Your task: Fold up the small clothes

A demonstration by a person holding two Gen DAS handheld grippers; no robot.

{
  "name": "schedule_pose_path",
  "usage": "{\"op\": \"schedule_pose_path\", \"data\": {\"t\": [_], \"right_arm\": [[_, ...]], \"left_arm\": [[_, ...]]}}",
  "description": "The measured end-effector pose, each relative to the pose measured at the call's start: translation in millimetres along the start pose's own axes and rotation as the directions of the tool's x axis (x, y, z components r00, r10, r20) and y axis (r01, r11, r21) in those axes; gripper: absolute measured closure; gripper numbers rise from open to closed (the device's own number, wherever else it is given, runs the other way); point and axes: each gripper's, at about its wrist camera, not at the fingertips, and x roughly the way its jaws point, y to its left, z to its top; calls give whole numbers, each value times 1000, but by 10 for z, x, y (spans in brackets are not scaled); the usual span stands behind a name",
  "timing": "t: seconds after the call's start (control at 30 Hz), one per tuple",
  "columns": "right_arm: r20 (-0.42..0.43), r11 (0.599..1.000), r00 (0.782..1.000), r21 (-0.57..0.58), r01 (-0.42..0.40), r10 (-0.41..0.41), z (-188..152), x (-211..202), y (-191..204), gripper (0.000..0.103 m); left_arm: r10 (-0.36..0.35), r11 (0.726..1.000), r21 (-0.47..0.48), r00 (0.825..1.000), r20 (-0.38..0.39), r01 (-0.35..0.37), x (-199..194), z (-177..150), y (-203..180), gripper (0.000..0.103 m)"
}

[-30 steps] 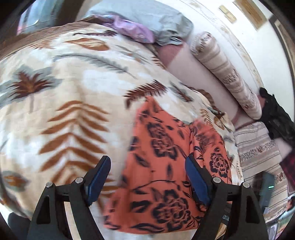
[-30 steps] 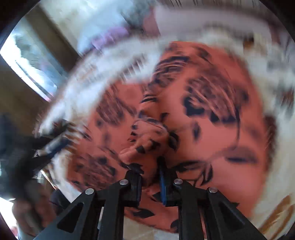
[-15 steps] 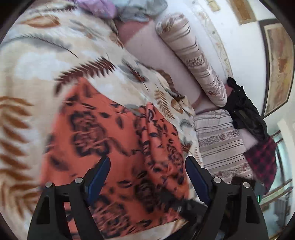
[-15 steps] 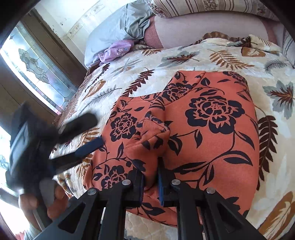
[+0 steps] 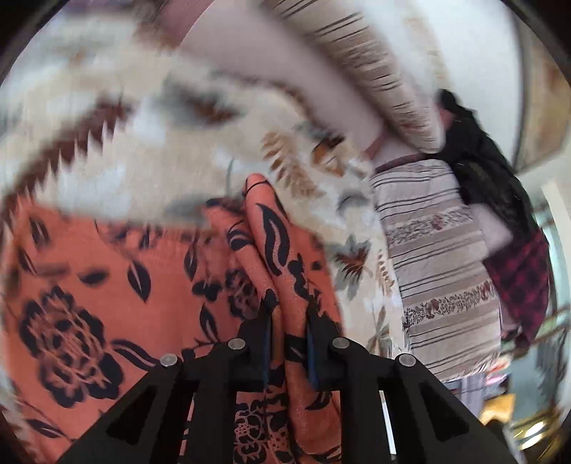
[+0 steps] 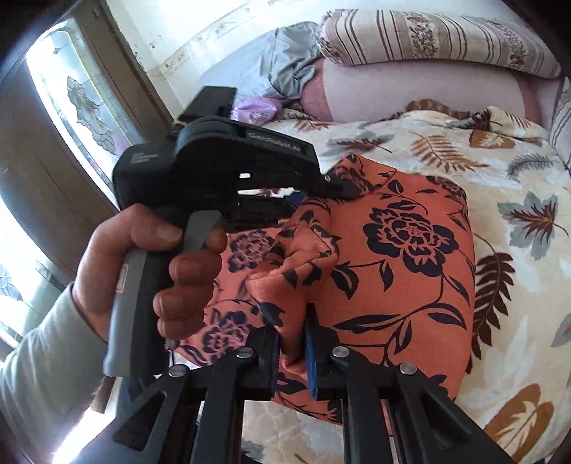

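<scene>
An orange garment with black flowers (image 6: pixel 403 271) lies on the leaf-print bedspread (image 6: pixel 517 200). It also shows in the left wrist view (image 5: pixel 89 285). My left gripper (image 5: pixel 287 321) is shut on a raised fold of the garment near its far edge. In the right wrist view the left gripper (image 6: pixel 342 187) shows from the side, held in a hand, at the garment's far left corner. My right gripper (image 6: pixel 291 328) is shut on a bunched fold at the garment's near edge.
A striped bolster (image 6: pixel 428 32) and a pink mattress edge (image 6: pixel 410 96) lie at the head of the bed. Grey and purple clothes (image 6: pixel 285 71) are piled at the back. A striped pillow (image 5: pixel 439 271) and dark clothes (image 5: pixel 499 200) lie to the right. A window (image 6: pixel 60 117) is at the left.
My left gripper moved right across the garment and closed on a fold of it. My right gripper stayed shut on its fold.
</scene>
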Motion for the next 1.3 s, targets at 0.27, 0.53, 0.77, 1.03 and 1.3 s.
{"op": "schedule_pose_path", "data": {"t": [0.27, 0.53, 0.77, 1.03, 1.3], "right_arm": [[-95, 989, 988, -74, -129, 122, -102, 422, 603, 91], [-149, 989, 981, -65, -134, 124, -110, 537, 817, 91], [-265, 988, 954, -31, -151, 137, -219, 967, 966, 90], [-254, 984, 953, -8, -175, 168, -200, 922, 965, 89], [-248, 968, 938, -1, -250, 242, -325, 900, 952, 46]], "left_arm": [[168, 985, -34, 985, 30, -167, -454, -262, 793, 87], [154, 985, 67, 982, 107, -162, -704, -295, 658, 88], [259, 965, -40, 966, -9, -259, -514, -344, 1389, 86], [241, 970, 0, 968, 67, -242, -771, -258, 1181, 88], [274, 955, -127, 961, 22, -269, -799, -442, 1541, 63]]}}
